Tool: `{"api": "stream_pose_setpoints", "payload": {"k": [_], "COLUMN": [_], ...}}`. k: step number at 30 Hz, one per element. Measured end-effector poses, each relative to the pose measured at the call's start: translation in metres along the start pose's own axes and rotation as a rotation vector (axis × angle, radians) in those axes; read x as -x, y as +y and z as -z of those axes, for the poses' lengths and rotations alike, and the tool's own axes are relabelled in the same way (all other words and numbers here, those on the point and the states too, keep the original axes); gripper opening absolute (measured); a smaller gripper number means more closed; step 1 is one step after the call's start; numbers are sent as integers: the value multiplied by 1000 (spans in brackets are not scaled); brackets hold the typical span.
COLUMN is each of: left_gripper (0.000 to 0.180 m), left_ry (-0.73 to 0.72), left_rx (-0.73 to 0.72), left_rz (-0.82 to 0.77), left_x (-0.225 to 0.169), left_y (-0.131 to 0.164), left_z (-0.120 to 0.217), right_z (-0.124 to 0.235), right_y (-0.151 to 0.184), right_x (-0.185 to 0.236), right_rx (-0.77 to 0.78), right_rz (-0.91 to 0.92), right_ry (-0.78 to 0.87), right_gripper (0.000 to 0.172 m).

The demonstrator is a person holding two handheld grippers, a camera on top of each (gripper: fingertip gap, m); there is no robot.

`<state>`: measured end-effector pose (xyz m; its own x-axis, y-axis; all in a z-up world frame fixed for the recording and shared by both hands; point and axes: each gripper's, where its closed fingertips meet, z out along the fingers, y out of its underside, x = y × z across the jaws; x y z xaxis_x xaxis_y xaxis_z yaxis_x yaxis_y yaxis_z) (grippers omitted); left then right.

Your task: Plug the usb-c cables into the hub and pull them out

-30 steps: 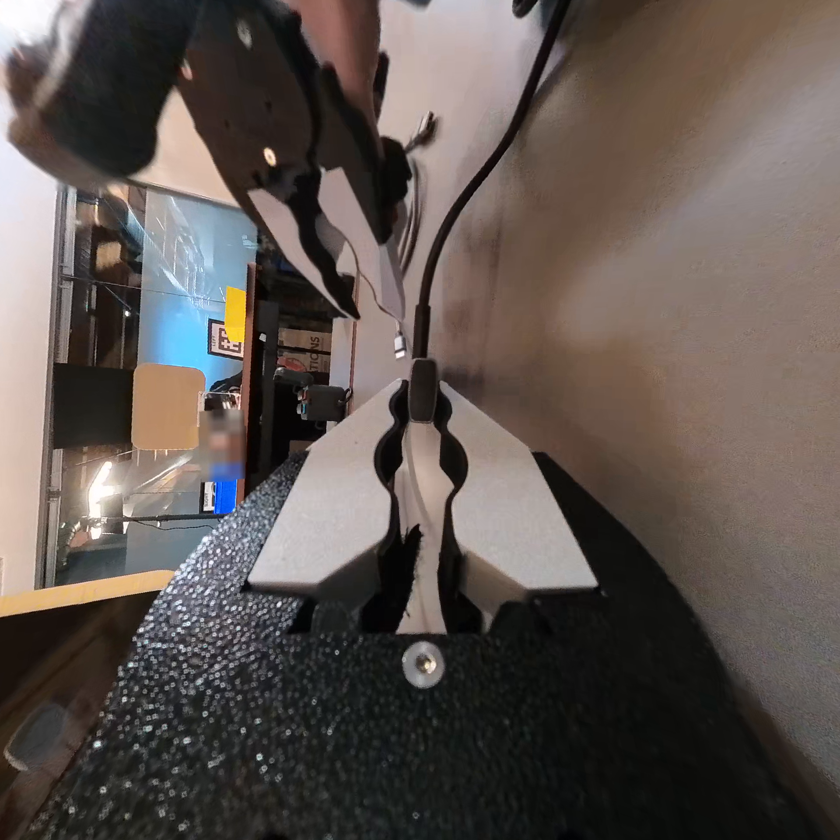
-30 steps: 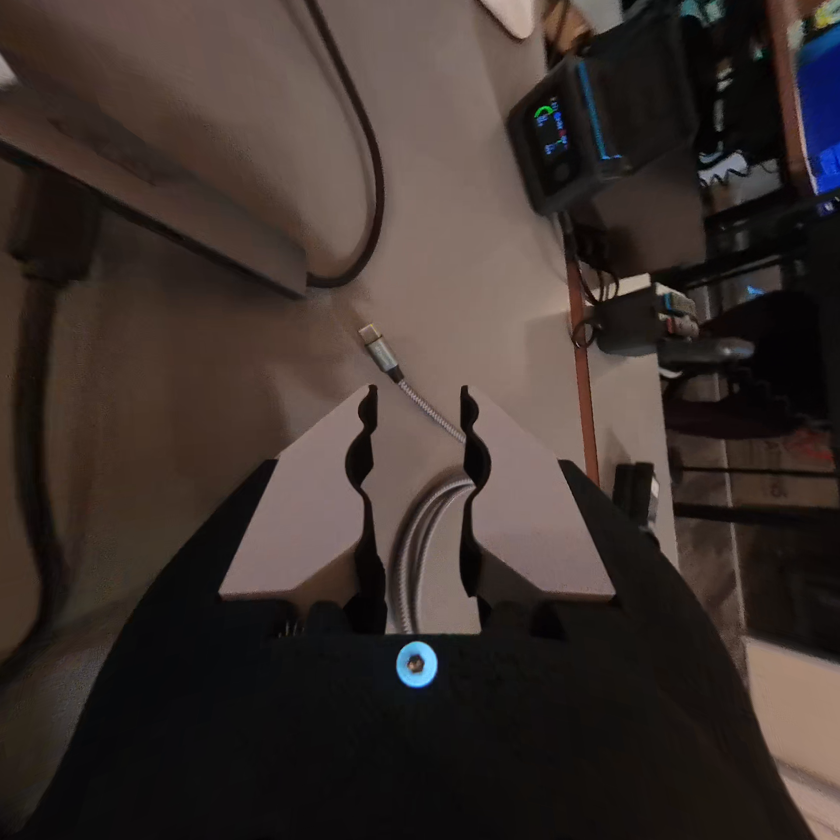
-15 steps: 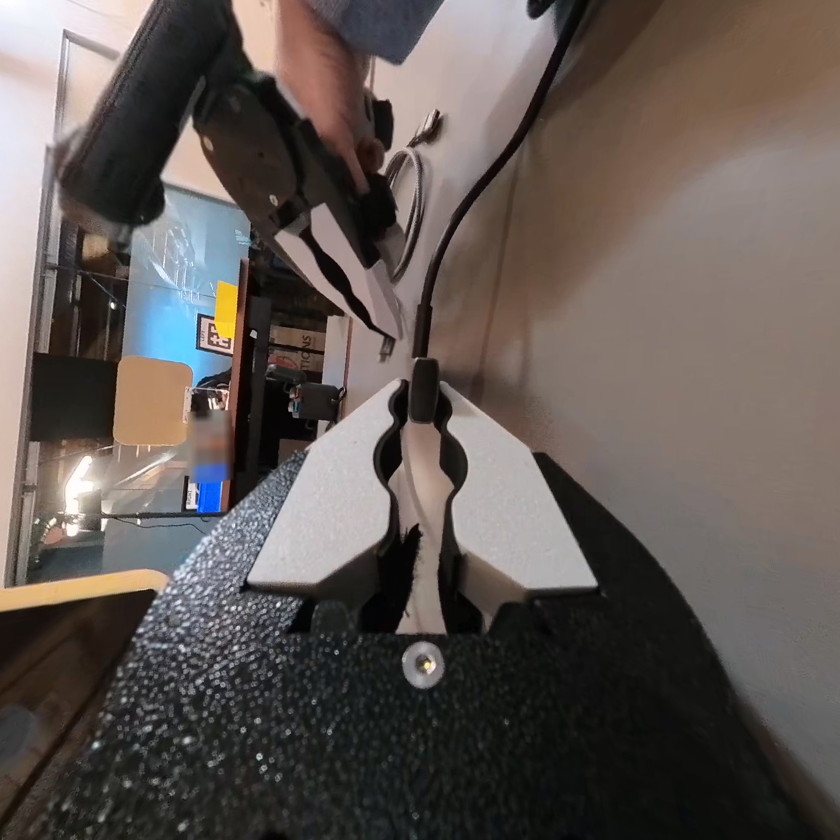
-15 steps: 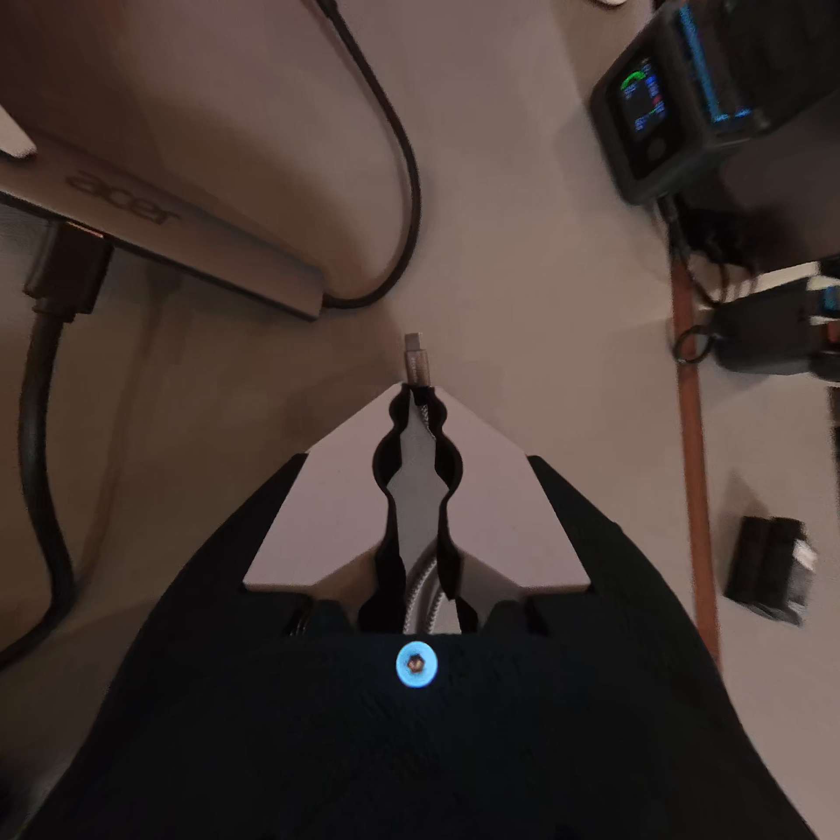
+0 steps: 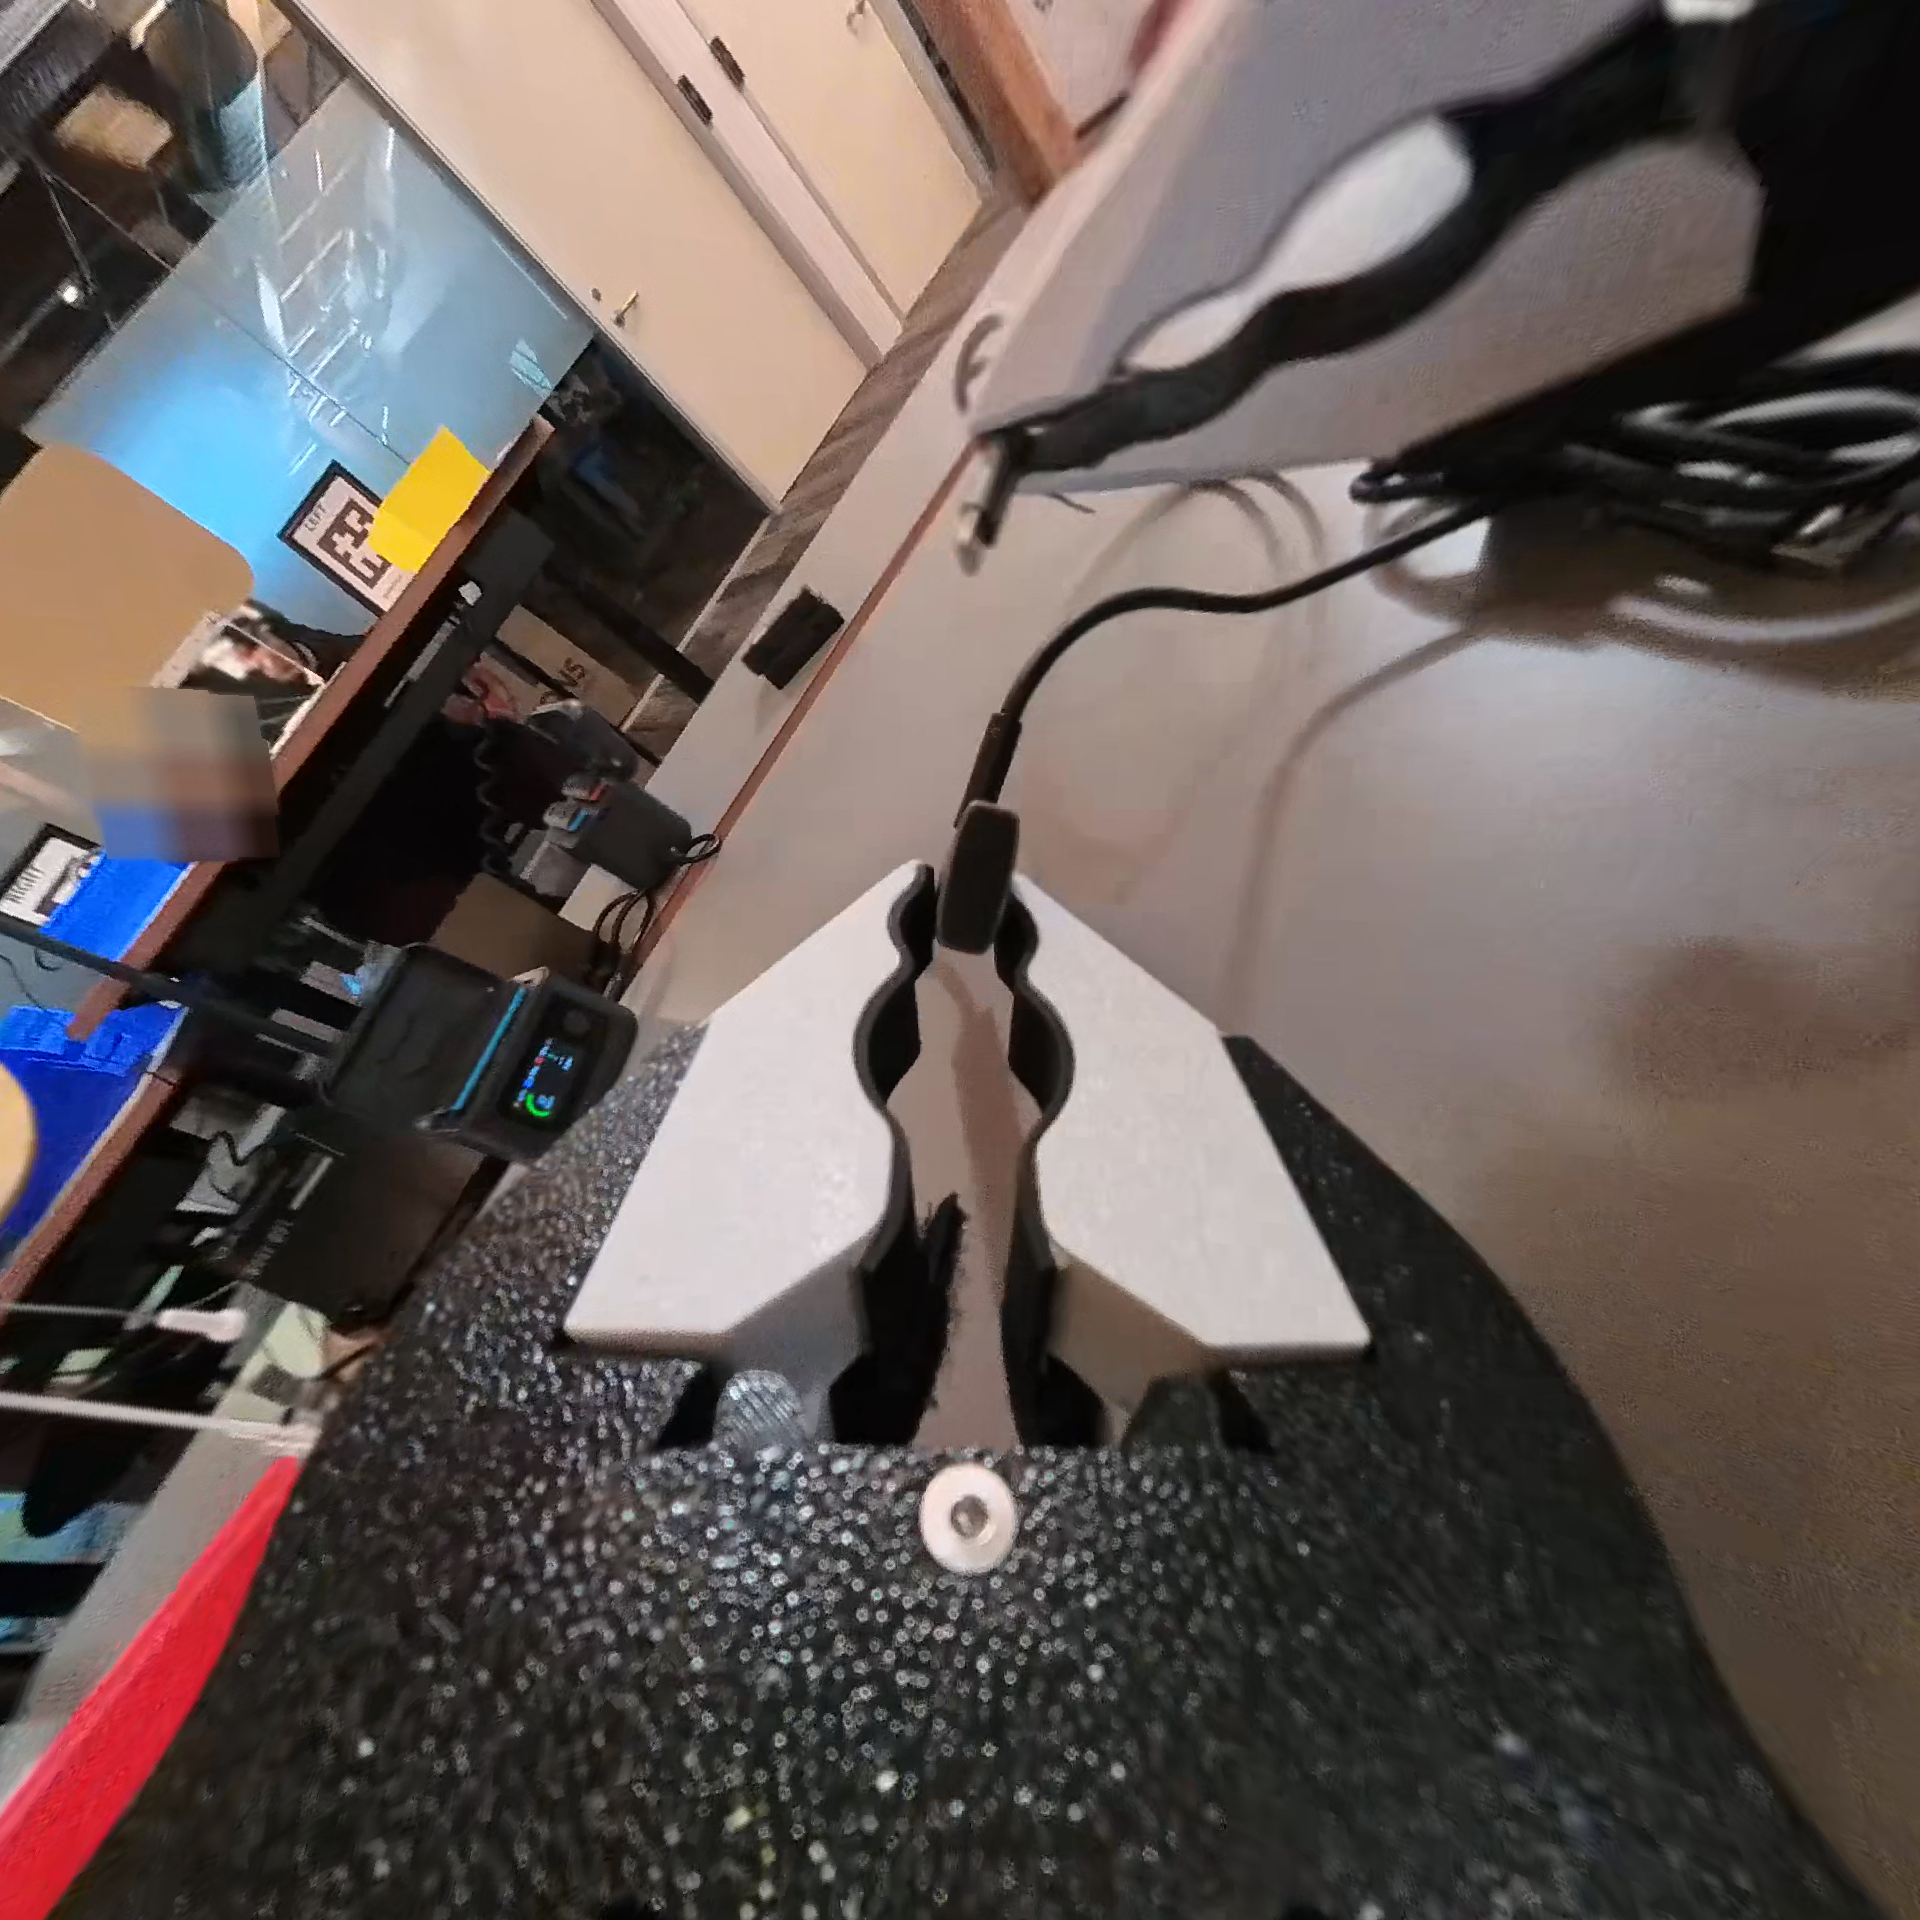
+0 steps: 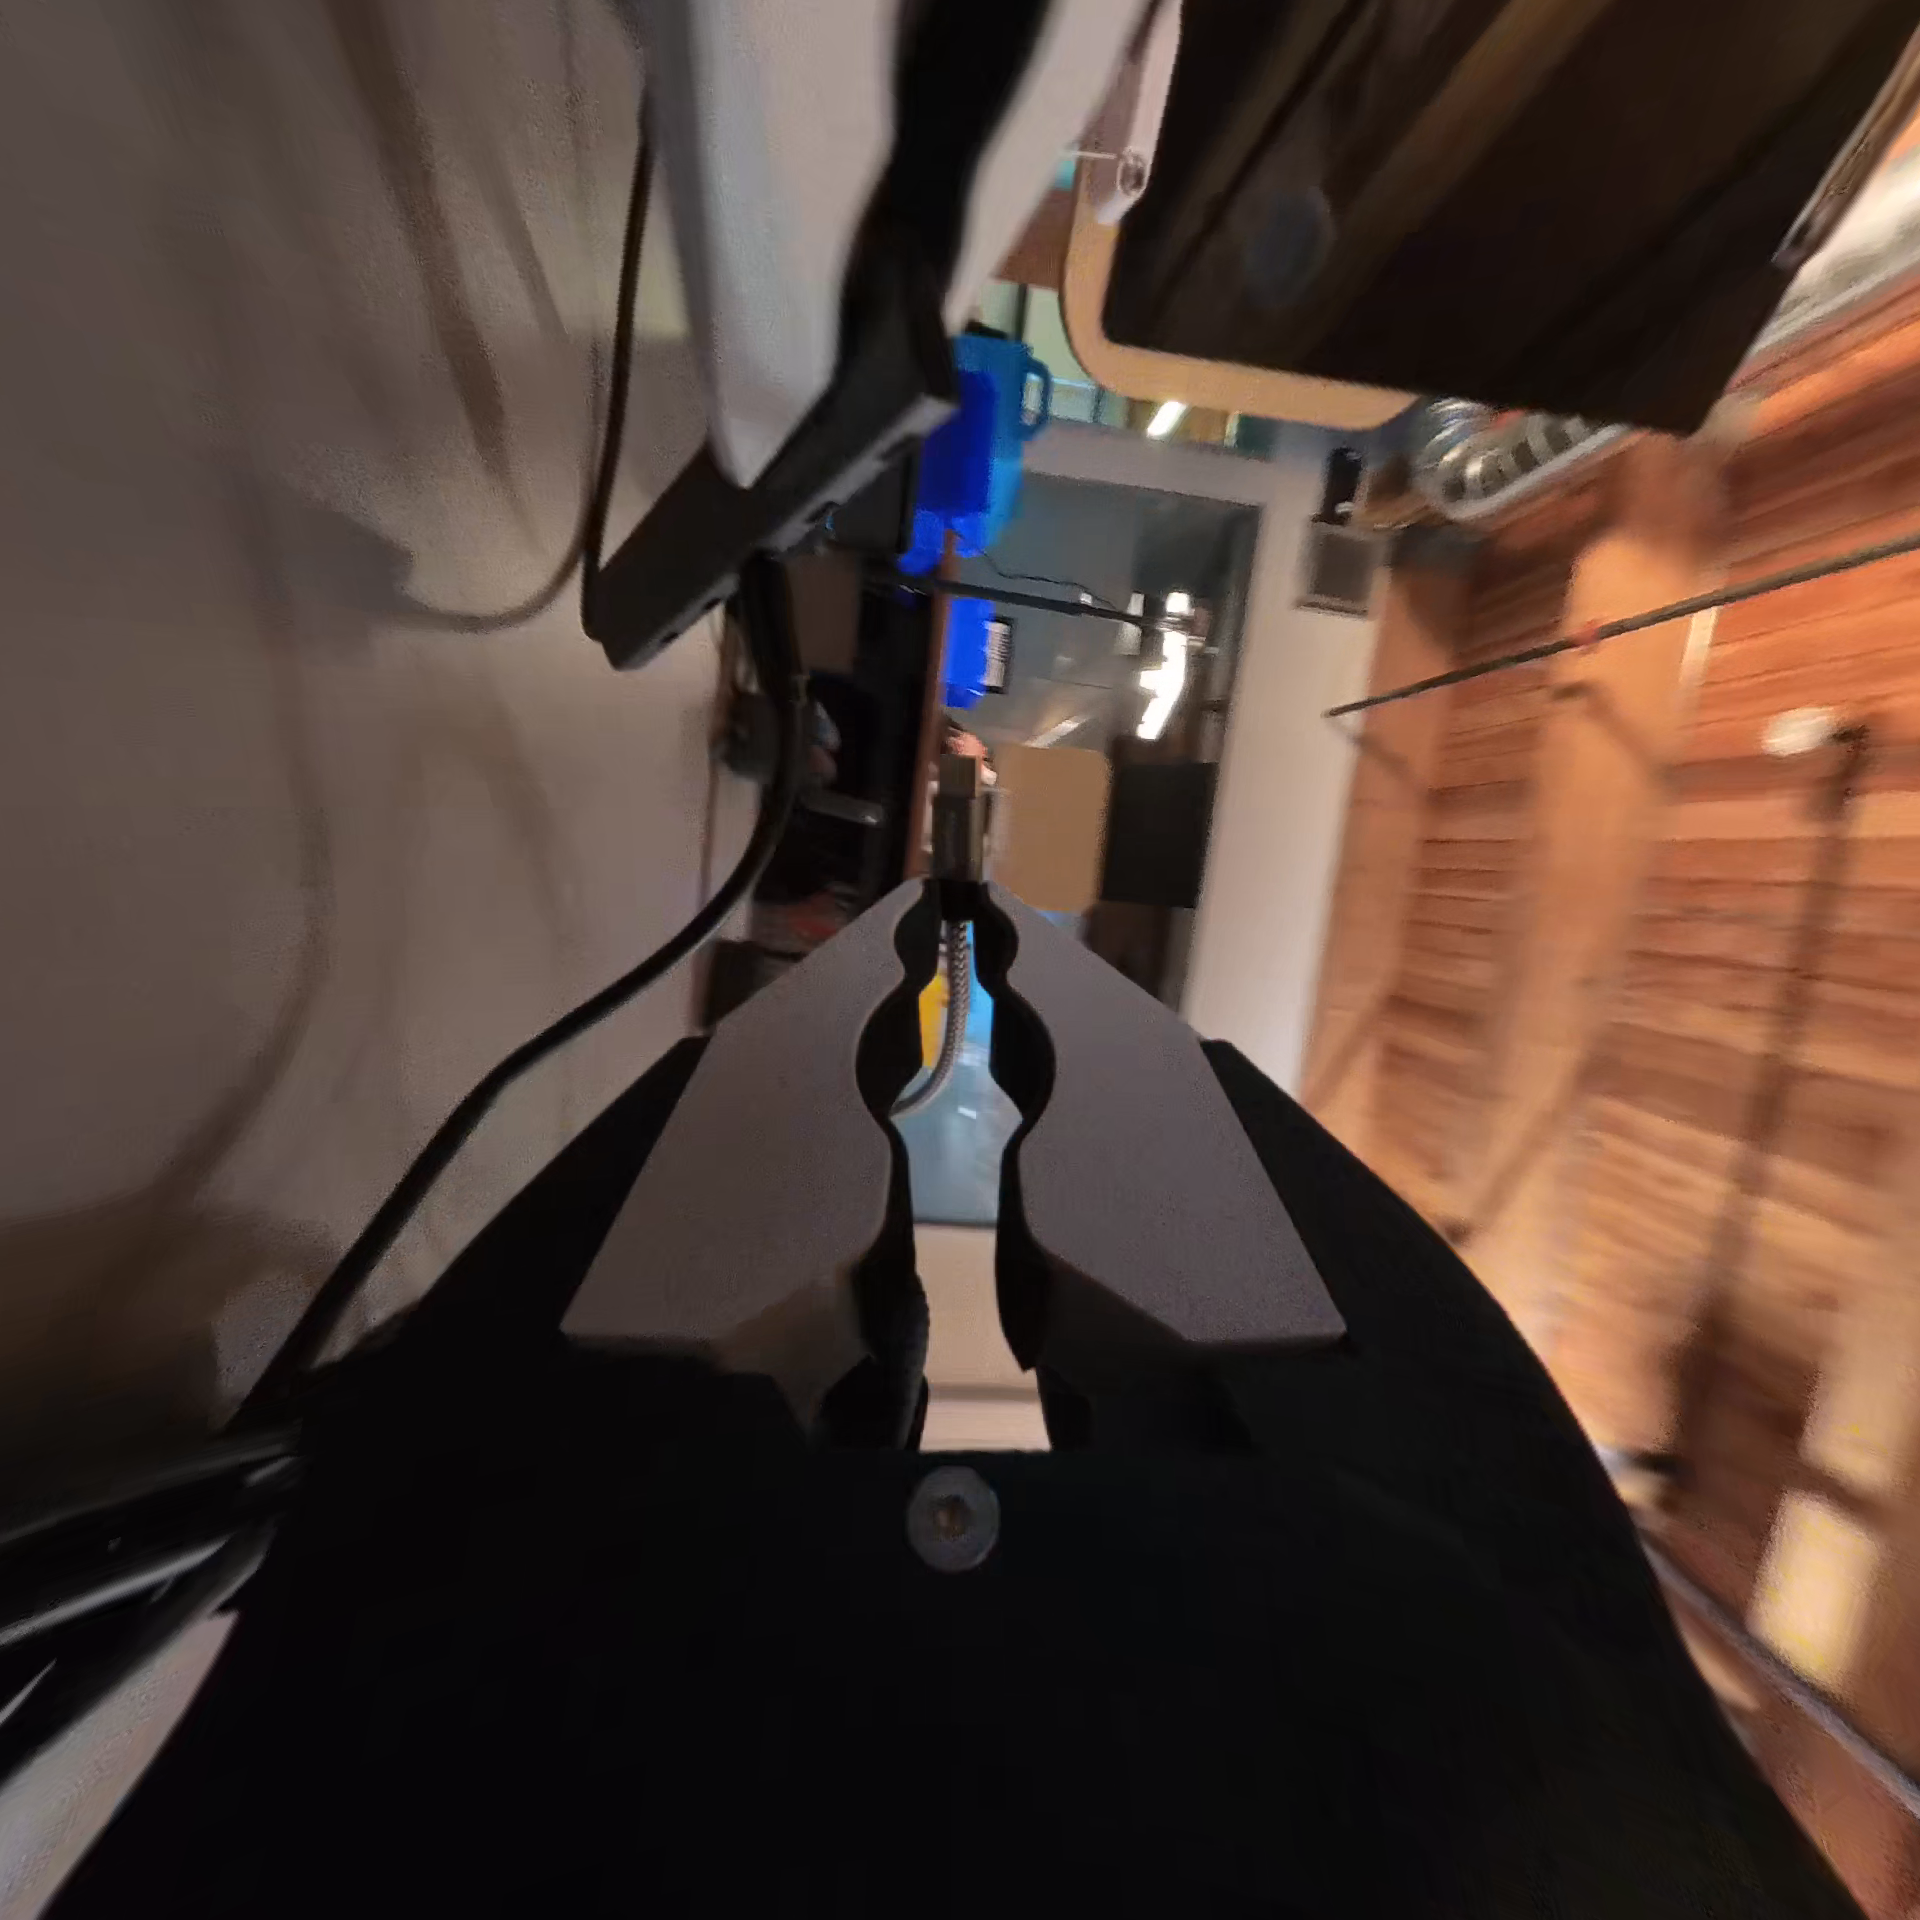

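Your left gripper is clamped on the hub's black end, which sticks out just past the fingertips over the table. Its thin black cord curves away toward the cable pile. Your right gripper is pinched on the braided cable right behind its plug. The plug is grey metal, pointing straight ahead, lifted off the table. The silver-grey braid runs back between the fingers. The right gripper also shows blurred at the left view's top, plug at its tip.
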<state>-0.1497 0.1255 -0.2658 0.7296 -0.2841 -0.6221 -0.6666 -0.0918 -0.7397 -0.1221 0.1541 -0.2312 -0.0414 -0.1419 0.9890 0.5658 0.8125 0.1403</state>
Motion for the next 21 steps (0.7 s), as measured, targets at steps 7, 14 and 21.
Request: {"api": "stream_pose_setpoints", "payload": {"k": [7,14,21], "left_gripper": [10,10,10], "left_ry": [0,10,23], "left_rx": [-3,-17,-33], "left_rz": [75,175,281], "left_x": [-2,-7,-2], "left_y": [-6,-12,-10], "left_z": [1,-1,0], "right_z": [2,0,7], "right_y": [-24,-41,-41], "right_x": [0,-8,-11], "right_rx": [-8,-18,-52], "right_rz": [224,266,265], "right_ry": [126,231,268], "right_gripper": [3,4,4]}}
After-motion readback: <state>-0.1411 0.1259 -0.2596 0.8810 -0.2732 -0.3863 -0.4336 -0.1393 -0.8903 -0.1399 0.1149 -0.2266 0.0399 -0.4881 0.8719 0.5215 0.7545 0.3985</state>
